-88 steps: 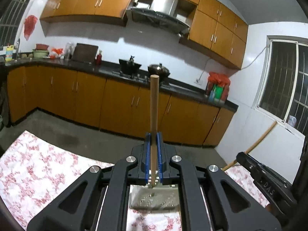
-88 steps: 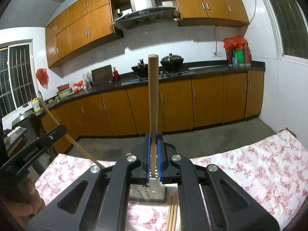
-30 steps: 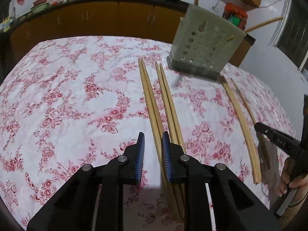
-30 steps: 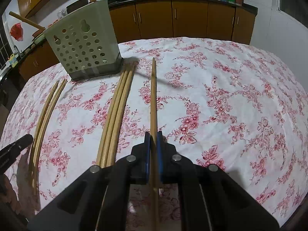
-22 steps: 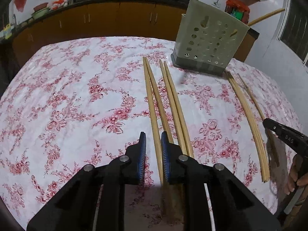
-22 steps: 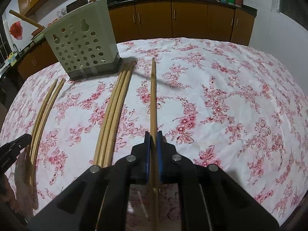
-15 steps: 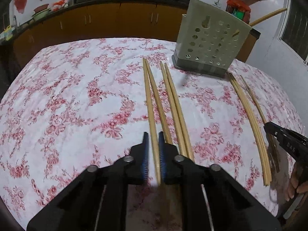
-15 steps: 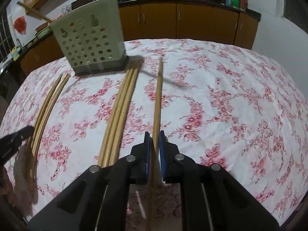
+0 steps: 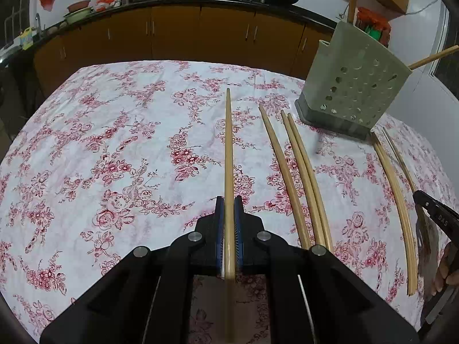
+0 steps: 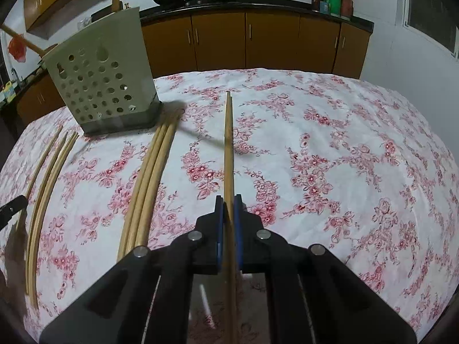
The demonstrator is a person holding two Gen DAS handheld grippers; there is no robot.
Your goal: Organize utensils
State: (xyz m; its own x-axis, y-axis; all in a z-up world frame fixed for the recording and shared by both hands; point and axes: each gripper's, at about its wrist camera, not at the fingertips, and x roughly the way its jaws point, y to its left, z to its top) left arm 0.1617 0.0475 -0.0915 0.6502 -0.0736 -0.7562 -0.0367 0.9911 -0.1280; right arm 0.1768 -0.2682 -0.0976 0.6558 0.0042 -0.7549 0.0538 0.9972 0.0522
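On the floral-clothed bench point(image 9: 86, 149), wide bare cloth lies left of the left hand-held gripper point(image 9: 229, 209), clamped on 1 chopstick point(image 9: 228, 149). 3 loose chopsticks point(image 9: 298, 172) lie right, near the perforated holder point(image 9: 352, 91). The right hand-held gripper point(image 10: 228, 209) pinches another chopstick point(image 10: 228, 143), open cloth beyond.

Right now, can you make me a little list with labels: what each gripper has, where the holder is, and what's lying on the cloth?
left gripper: shut on one chopstick
right gripper: shut on another chopstick
holder: grey-green, full of holes, standing on the flowered cloth
inside holder: two sticks poking out the top
loose chopsticks: three beside the holder, more at the far side
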